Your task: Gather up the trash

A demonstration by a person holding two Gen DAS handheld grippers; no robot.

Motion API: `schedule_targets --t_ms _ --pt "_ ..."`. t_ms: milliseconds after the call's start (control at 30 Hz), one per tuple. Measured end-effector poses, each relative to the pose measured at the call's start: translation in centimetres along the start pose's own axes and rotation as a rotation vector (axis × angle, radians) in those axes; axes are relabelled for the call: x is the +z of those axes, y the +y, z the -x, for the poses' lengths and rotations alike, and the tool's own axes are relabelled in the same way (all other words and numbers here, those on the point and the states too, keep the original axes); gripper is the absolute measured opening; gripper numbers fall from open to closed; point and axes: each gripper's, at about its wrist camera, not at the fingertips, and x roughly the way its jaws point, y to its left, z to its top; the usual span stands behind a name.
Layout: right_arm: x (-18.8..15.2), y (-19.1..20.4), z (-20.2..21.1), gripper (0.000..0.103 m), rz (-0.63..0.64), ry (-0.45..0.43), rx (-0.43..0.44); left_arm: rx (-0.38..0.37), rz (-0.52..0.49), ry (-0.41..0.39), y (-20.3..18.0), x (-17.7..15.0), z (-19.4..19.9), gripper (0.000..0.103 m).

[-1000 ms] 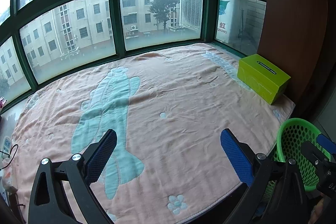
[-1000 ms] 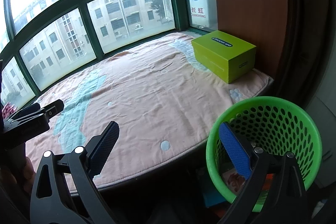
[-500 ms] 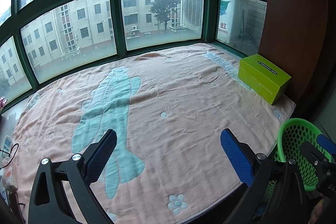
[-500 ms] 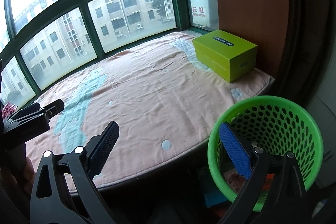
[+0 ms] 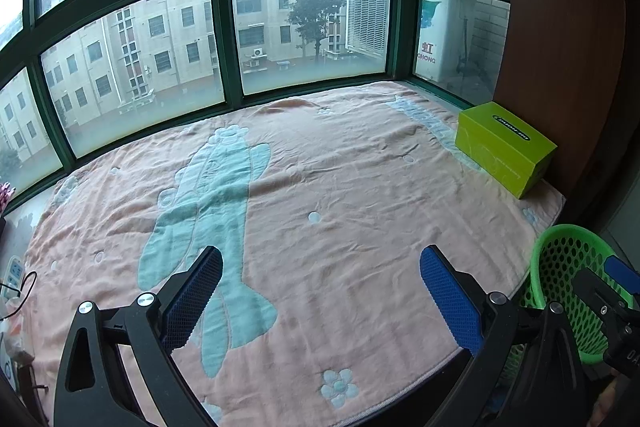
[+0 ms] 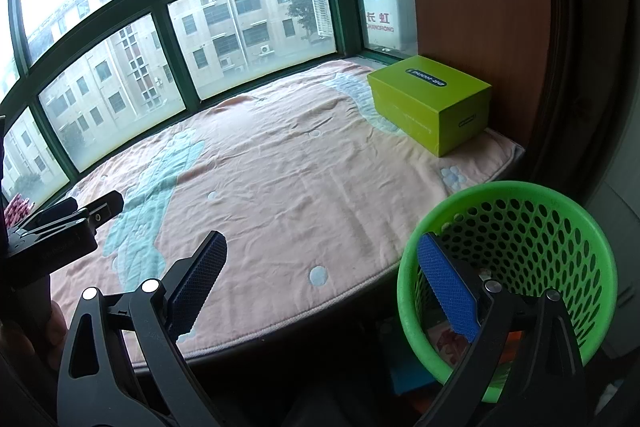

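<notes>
1. Window-seat platform under a pink blanket (image 5: 360, 227) fills the middle of both views. Against a second ago almost nothing has shifted; the right view has only crept slightly, so the green box sits a touch further right in frame. Judgement: a pause, collecting looks finished or not begun.
2. No loose trash shows anywhere on the blanket.
3. Green box (image 6: 432, 103), upper right, rests on the blanket near the brown wall; likely not trash.
4. Green basket (image 6: 516, 263), lower right, stands beside the platform edge; paper scraps lie at its bottom.
5. Right tongs (image 6: 320, 279) gape wide, empty, one pad over the basket rim.
6. Left tongs (image 5: 320, 291) likewise spread, empty, above the blanket.
7. Nothing blocks the reach.
</notes>
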Motion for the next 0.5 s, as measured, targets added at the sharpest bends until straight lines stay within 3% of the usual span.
schedule_targets --t_ms 500 --pt "0.02 -0.05 -0.05 0.095 -0.002 0.003 0.002 0.001 0.0 0.002 0.04 -0.22 -0.05 0.096"
